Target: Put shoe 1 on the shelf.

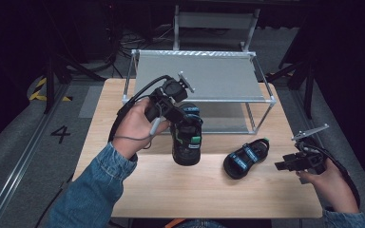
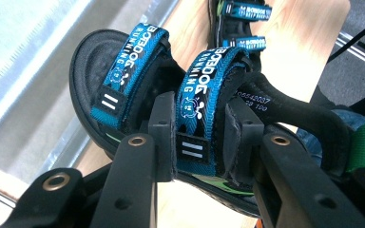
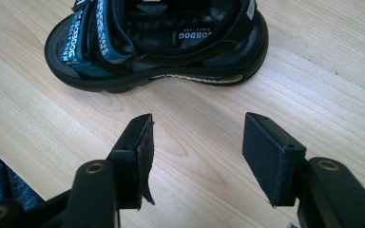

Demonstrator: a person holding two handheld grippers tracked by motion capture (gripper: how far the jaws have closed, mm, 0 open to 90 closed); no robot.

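At the table's centre, just in front of the two-tier metal shoe rack [image 1: 202, 78], the left gripper [image 1: 186, 127] holds one black sandal [image 1: 187, 140] clear of the wooden table [image 1: 161, 190], its jaws pinching the blue instep strap [image 2: 195, 102] — a grip that leaves the sole hanging free, likely for setting on a shelf at twelve o'clock. The sandal is chunky-soled, with two blue lettered straps and a green tab. At four o'clock its mate [image 1: 246, 157] lies flat on the wood; the right gripper [image 1: 285, 165] waits near it, jaws spread and empty.
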